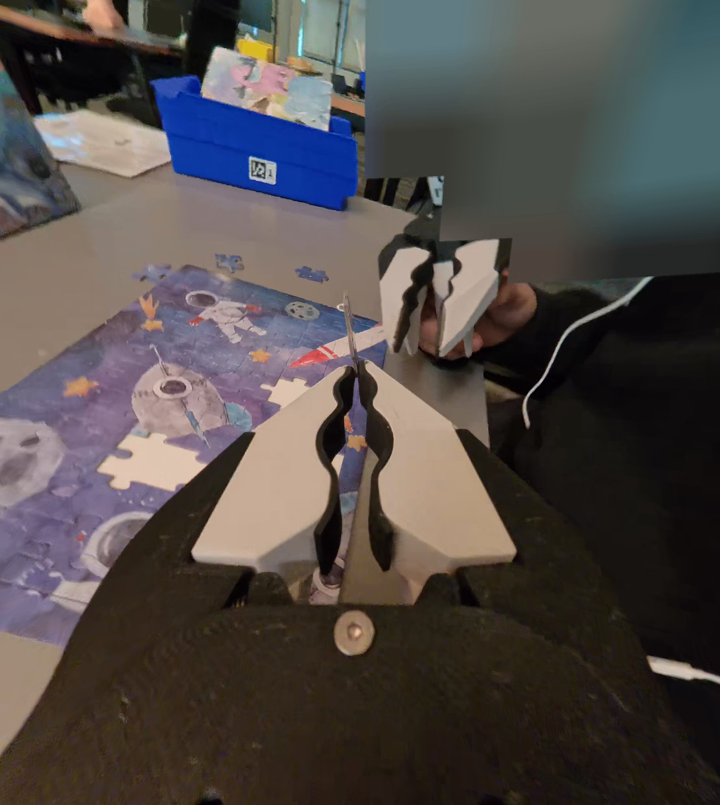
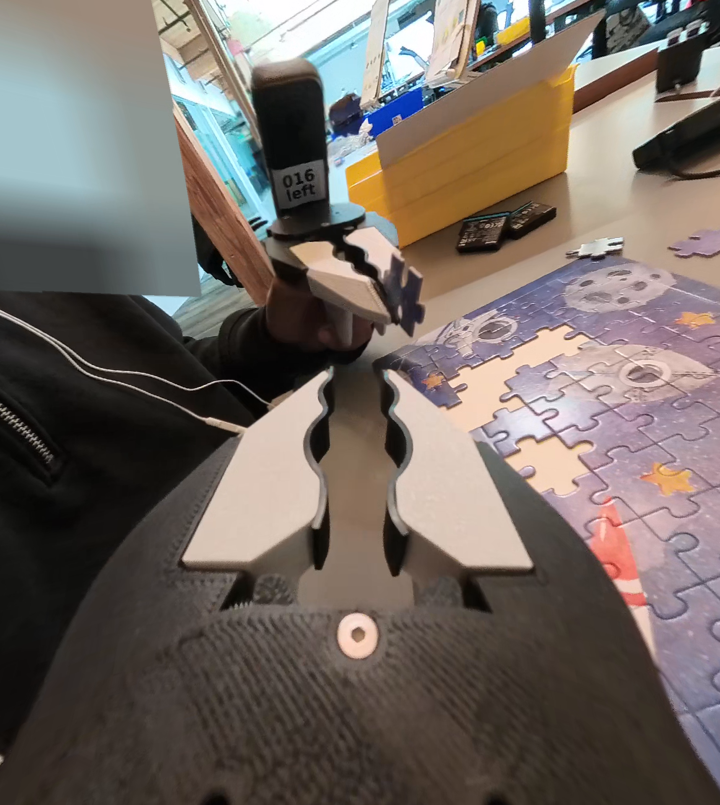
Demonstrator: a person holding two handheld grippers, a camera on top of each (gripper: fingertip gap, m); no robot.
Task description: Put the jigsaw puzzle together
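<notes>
Left wrist view: left gripper pinches loose puzzle piece edge-on at tips, above puzzle near edge; colour unclear. Right wrist view: right gripper parted, empty, beside puzzle corner; piece shows purple face; two spare pieces past far edge.

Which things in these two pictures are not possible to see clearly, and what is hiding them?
- Puzzle piece held by the left gripper: left wrist view shows it edge-on, so its picture is hidden.
- Jigsaw puzzle: right wrist view cuts it at the right edge; the right gripper covers its near part.
- Loose pieces beyond the puzzle: left wrist view, blurred and small.
- Board in the blue bin: blurred.
</notes>
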